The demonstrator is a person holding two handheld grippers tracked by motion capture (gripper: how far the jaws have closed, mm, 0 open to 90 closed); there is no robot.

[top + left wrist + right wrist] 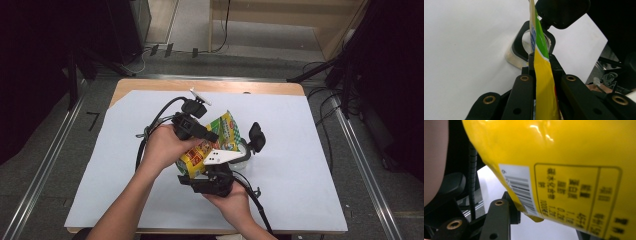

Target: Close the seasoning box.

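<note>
A yellow-and-green snack packet is held above the middle of the white sheet on the table, lifted between both tools. The left gripper, at the packet's 10 o'clock in the high view, has its jaws clamped on the packet's thin edge. The right gripper sits at the packet's 6 o'clock; whether its jaws are pressed together cannot be told, since the packet's barcode side covers its view. A black ring-shaped stand with a round pad rests at the packet's 3 o'clock.
</note>
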